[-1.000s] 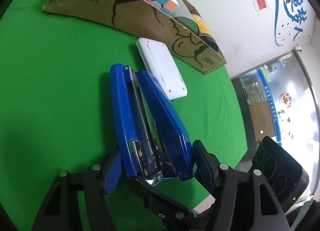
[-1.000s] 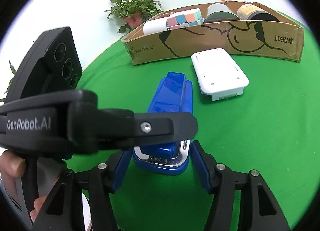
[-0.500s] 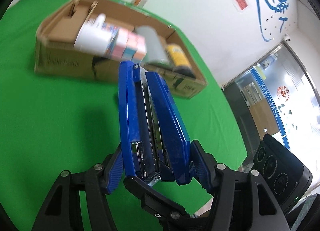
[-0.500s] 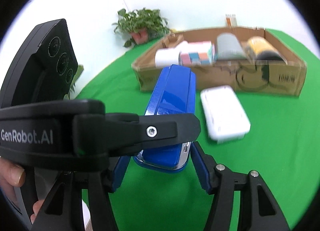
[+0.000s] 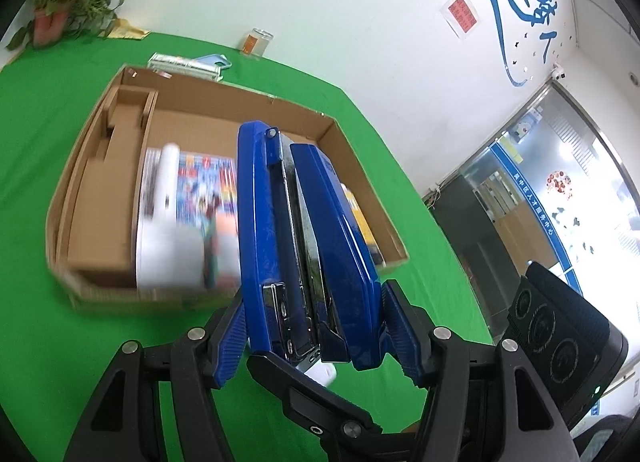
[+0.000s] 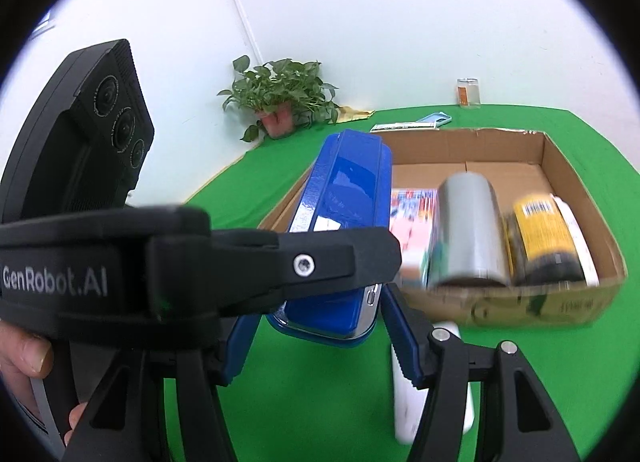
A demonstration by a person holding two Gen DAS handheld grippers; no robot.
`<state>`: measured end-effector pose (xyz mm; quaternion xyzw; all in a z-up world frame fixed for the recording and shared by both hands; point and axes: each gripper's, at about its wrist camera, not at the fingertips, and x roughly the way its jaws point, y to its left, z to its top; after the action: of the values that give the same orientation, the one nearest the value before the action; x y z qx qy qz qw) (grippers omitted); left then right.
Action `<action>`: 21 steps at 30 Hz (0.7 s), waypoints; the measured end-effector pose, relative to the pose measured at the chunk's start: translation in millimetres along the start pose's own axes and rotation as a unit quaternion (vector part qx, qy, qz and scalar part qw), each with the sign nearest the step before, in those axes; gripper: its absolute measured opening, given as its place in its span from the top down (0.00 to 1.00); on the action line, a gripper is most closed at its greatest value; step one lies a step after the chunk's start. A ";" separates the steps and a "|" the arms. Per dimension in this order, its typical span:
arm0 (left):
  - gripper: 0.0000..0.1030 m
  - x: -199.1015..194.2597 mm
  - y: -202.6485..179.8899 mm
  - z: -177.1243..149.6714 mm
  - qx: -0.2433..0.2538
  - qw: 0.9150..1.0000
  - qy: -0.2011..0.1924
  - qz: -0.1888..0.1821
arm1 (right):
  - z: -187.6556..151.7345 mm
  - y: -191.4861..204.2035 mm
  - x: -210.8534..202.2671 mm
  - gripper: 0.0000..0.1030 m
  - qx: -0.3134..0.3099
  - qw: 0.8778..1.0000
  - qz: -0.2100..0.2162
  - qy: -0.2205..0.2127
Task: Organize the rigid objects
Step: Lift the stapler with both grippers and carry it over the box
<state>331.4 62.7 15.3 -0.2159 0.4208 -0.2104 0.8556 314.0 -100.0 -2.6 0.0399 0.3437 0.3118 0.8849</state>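
My left gripper [image 5: 316,302] is clamped on the near end of the blue stapler [image 5: 280,222], one pad on each broad face. The right gripper [image 6: 316,318] flanks the same end crosswise, and its pads look pressed against the sides, though the left gripper's arm hides part of that contact. A second ago the stapler lay on the green cloth [image 5: 40,142] beside the white case [image 6: 404,414], in front of the cardboard box [image 5: 100,134]. Now it is off the cloth and carried in both grips, its far tip out over the box's near wall, and the case sits below and behind my fingers. I judge the pick done and the placing still to do. The near half of the box is crowded. A white roll [image 5: 168,238] and colourful packets sit left of the stapler, with the grey cylinder [image 6: 468,230] and yellow-labelled jar [image 6: 540,234] to its right. The bare floor along the far wall [image 5: 192,130] looks like the open spot. A folded cardboard insert [image 5: 112,182] takes up the left end. I need to stay above the near rim and the cylinder before lowering.
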 end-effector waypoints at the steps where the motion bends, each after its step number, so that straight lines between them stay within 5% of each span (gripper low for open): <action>1: 0.42 4.2 3.2 14.9 0.000 1.000 0.005 0.002 | 6.5 -2.3 4.0 0.43 0.001 1.000 -0.001 0.002; 12: 0.42 60.0 48.7 110.4 -0.028 0.999 0.041 0.001 | 79.8 -36.3 78.6 0.43 0.009 0.998 -0.005 0.062; 21: 0.42 116.7 106.2 121.0 -0.077 0.993 0.088 -0.022 | 81.5 -54.4 131.7 0.43 0.019 0.992 -0.031 0.118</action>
<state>513.5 109.7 -49.3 -0.2710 0.5045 -0.2143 0.7913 469.1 -55.6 -33.0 0.0087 0.4530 0.2798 0.8464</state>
